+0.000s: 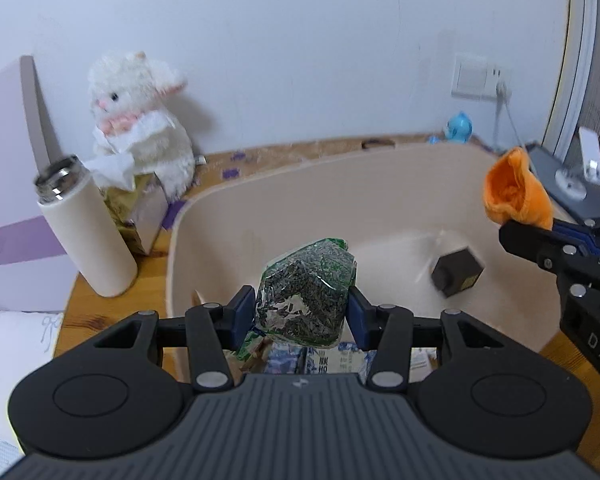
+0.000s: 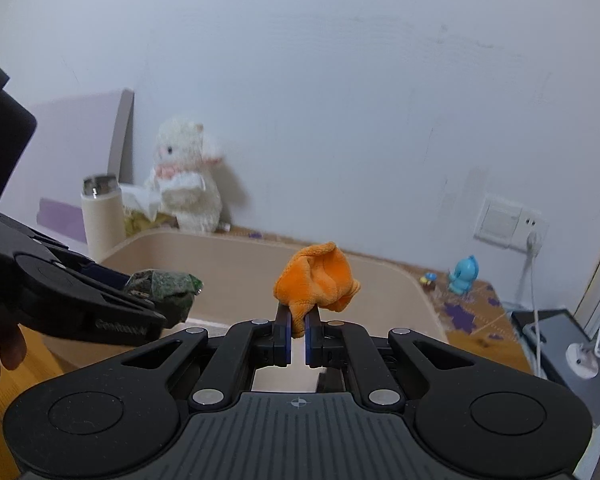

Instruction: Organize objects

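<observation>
My left gripper (image 1: 302, 308) is shut on a clear green packet of dark tea leaves (image 1: 306, 292) and holds it above the beige plastic tub (image 1: 300, 164). My right gripper (image 2: 298, 320) is shut on an orange plush cloth (image 2: 318, 276) and holds it over the tub's near rim (image 2: 380, 268). The right gripper with the orange cloth also shows at the right edge of the left wrist view (image 1: 514, 192). The left gripper and the packet show at the left of the right wrist view (image 2: 162, 288). A small dark box (image 1: 456, 272) lies inside the tub.
A white plush rabbit (image 1: 140, 120), a tissue box (image 1: 134, 204) and a cream thermos (image 1: 86, 228) stand left of the tub. A blue toy figure (image 1: 458, 126) stands by the wall. A wall socket (image 1: 480, 78), cable and grey device (image 2: 560, 340) are at the right. Printed packets (image 1: 320, 360) lie below the left gripper.
</observation>
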The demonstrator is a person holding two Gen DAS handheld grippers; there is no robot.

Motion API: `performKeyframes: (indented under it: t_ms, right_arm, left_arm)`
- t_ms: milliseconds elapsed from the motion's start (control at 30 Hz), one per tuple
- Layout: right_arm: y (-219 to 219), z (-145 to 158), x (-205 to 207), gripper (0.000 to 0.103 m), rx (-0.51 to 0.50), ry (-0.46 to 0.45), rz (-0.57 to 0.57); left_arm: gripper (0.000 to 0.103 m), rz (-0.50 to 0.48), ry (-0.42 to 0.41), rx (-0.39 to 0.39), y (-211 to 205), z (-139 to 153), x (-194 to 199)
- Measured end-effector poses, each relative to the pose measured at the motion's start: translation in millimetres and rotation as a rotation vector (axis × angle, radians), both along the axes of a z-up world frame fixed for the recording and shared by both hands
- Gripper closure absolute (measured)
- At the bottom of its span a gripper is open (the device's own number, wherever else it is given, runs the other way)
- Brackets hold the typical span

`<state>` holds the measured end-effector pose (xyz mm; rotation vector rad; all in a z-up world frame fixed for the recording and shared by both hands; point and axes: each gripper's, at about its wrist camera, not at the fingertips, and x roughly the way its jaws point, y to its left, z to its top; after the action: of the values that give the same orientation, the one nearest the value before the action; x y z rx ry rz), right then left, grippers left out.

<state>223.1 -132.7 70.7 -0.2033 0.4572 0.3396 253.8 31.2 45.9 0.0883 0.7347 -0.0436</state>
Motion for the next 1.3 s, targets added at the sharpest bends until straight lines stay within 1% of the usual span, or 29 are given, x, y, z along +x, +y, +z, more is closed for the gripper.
performKeyframes:
  t_ms: [67,133,167,233,267,300,367,400,433,467,533,667,800,900,1000,1100,1300]
  right_arm:
    - [2.8,-8.8,5.7,0.097,-0.015,0.028,-0.002]
    - [4.6,-15.9,10.9,0.096,-0.022,0.062,-0.001]
    - [5.5,-18.9,12.5,0.096,-0.024,0.074,-0.001]
    - [6.3,-21.8,13.2,0.095,-0.026,0.083,-0.003]
    - [6.4,-22.0,12.6,0.092,-0.024,0.084,-0.002]
    - [5.8,-21.2,11.5,0.079,-0.022,0.081,-0.002]
    - [4.3,-18.0,8.0,0.067,-0.018,0.076,-0.005]
    - [3.1,-15.9,4.8,0.059,-0.017,0.067,-0.011]
    - [1.5,-12.9,3.1,0.057,-0.017,0.059,-0.014]
    - [0.2,-10.5,1.1,0.057,-0.019,0.055,-0.016]
    - [-2.4,-6.1,-3.8,0.057,-0.026,0.045,-0.022]
    - [-10.7,-0.9,-14.0,0.054,-0.017,0.048,-0.037]
    - [-18.5,1.2,-28.0,0.050,-0.009,0.044,-0.046]
    - [-23.3,1.5,-39.6,0.049,-0.003,0.048,-0.048]
    - [-29.0,2.9,-50.8,0.049,0.012,0.050,-0.062]
    - [-34.7,3.6,-62.4,0.049,0.021,0.051,-0.072]
    - [-45.0,6.5,-85.4,0.049,0.028,0.044,-0.081]
  left_arm:
    - [0.052,-0.006,0.025,0.006,-0.8,-8.3,4.7]
    - [0.052,-0.011,0.022,0.046,-4.2,-12.6,6.0]
    - [0.051,-0.014,0.023,0.054,-5.2,-13.5,6.9]
    - [0.050,-0.014,0.027,0.045,-4.3,-13.4,7.5]
    - [0.050,-0.012,0.029,0.033,-4.0,-12.5,7.3]
    - [0.050,-0.010,0.031,0.017,-2.8,-11.3,6.9]
    - [0.047,-0.004,0.030,0.002,-1.8,-8.4,5.7]
    - [0.043,-0.002,0.031,-0.001,-1.4,-7.0,5.0]
    - [0.033,0.000,0.033,-0.004,-1.1,-5.5,4.1]
    - [0.026,0.001,0.033,-0.009,-0.5,-3.8,2.2]
    - [0.024,0.004,0.032,-0.009,-0.5,-0.5,-1.6]
    - [0.023,-0.002,0.026,-0.003,-2.7,6.0,-11.9]
    - [0.023,-0.013,0.015,-0.017,-3.5,13.6,-28.1]
    - [0.023,-0.020,0.003,-0.026,-4.6,20.0,-41.6]
    - [0.022,-0.026,-0.027,-0.026,-6.6,26.6,-58.1]
    - [0.022,-0.018,-0.048,-0.014,-7.2,30.4,-73.8]
    - [0.022,-0.002,-0.071,-0.035,-2.5,37.1,-102.1]
